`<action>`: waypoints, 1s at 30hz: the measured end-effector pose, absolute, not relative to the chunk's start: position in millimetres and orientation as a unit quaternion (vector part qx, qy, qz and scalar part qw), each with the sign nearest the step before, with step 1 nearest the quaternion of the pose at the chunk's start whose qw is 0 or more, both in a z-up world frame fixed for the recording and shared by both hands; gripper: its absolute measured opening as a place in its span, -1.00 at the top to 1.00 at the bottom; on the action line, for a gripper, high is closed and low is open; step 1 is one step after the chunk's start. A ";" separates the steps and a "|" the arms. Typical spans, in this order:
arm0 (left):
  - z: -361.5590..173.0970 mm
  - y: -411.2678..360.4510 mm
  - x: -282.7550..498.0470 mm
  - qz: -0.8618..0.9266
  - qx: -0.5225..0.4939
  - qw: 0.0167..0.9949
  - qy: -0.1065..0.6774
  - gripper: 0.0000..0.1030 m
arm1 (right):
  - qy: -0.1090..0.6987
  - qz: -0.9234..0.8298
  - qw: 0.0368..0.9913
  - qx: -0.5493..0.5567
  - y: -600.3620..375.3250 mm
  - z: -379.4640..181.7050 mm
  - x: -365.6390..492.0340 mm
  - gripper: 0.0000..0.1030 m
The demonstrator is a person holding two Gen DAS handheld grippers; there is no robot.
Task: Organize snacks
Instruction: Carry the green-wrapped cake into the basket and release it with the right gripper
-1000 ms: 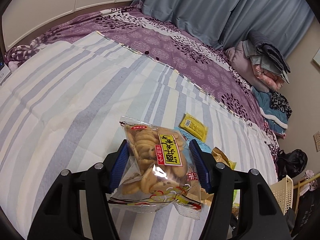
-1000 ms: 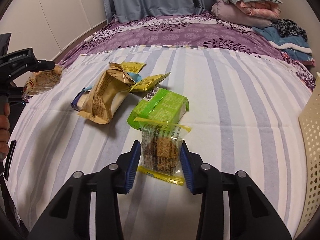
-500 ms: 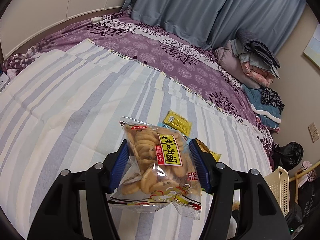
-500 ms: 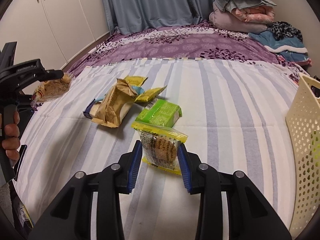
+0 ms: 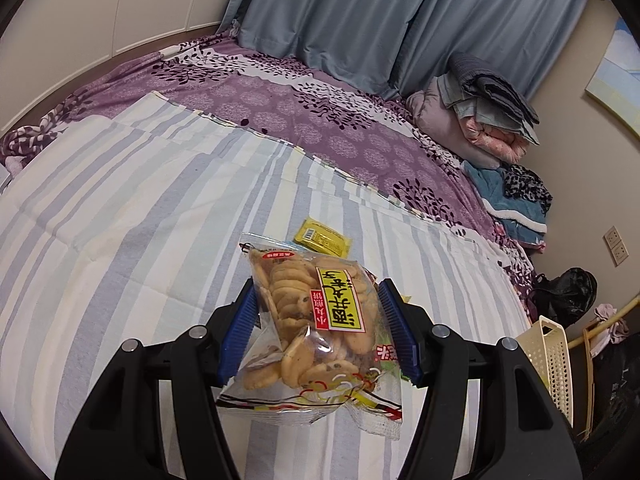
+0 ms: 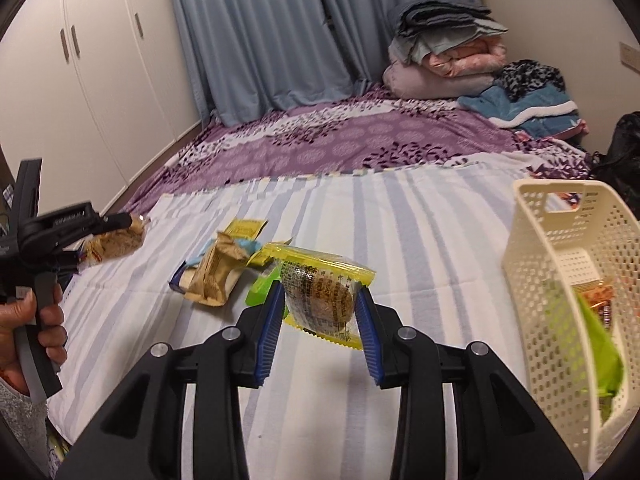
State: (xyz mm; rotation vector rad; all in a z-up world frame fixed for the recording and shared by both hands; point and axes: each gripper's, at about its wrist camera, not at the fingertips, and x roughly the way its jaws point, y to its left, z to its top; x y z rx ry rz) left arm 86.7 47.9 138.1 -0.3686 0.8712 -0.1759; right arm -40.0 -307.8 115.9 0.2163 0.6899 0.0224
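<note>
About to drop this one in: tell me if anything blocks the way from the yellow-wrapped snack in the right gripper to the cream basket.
Nothing visible does. The right gripper holds the yellow-wrapped snack above bare striped sheet, and the cream basket lies to its right with only sheet between. The loose snacks lie on the other side.

Blue curtains [image 6: 256,40] are hanging far beyond the fingers. Folded blankets [image 6: 444,52] are lying stacked ahead-right on the purple bedspread [image 6: 360,140]. White wardrobe doors [image 6: 80,64] are standing far left.
</note>
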 end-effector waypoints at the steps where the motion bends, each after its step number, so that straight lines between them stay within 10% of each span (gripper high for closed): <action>1: 139.2 45.5 85.9 -0.088 -0.177 0.886 0.419 -0.21 | 0.332 0.004 0.937 0.110 -314.4 119.4 -43.5 0.30; 30: 176.1 -72.1 61.1 -0.183 -0.110 0.887 0.408 -0.21 | 0.274 -0.221 0.915 0.197 -496.5 116.2 -161.1 0.27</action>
